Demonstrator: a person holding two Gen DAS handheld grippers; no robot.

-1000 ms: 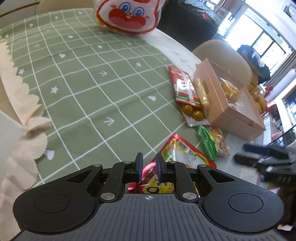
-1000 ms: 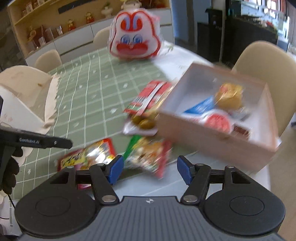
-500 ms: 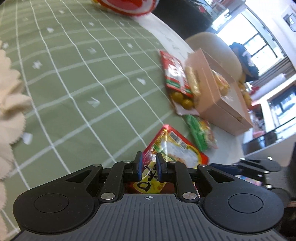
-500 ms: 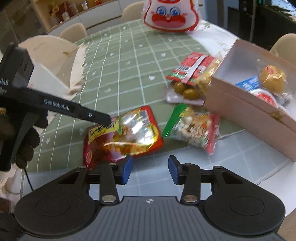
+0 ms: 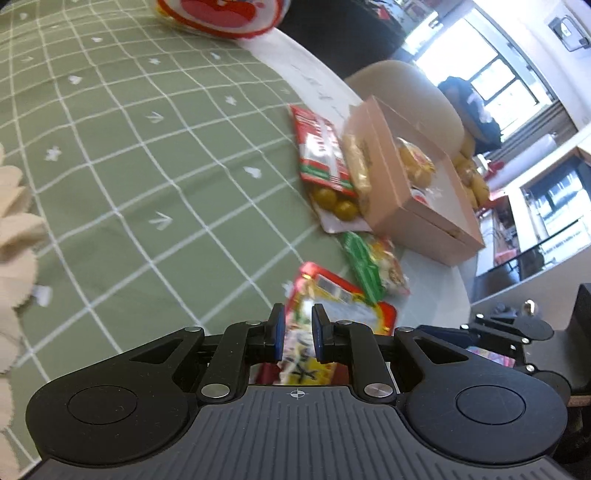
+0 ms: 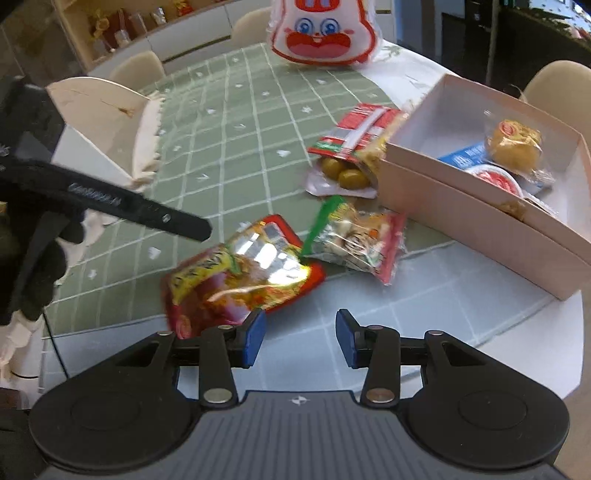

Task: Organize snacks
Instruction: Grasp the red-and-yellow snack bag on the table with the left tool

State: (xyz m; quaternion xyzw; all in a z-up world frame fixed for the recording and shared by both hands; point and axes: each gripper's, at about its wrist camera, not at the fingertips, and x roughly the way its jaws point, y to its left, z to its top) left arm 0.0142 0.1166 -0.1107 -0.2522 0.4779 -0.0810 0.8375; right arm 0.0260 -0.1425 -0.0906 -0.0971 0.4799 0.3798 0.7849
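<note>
Two claws over table. Left gripper pressed together, probably pinching red snack bag edge to lift toward pink box. Right gripper spread, empty after narrowing; bag just ahead-left.

- One pink box stood on the table.
- Four loose snack packets lay outside it: a red-and-yellow one, a green-edged one, a red-and-white one and a clear pack of olives.
- One rabbit-face bag.
- Two grippers, left and right.
</note>
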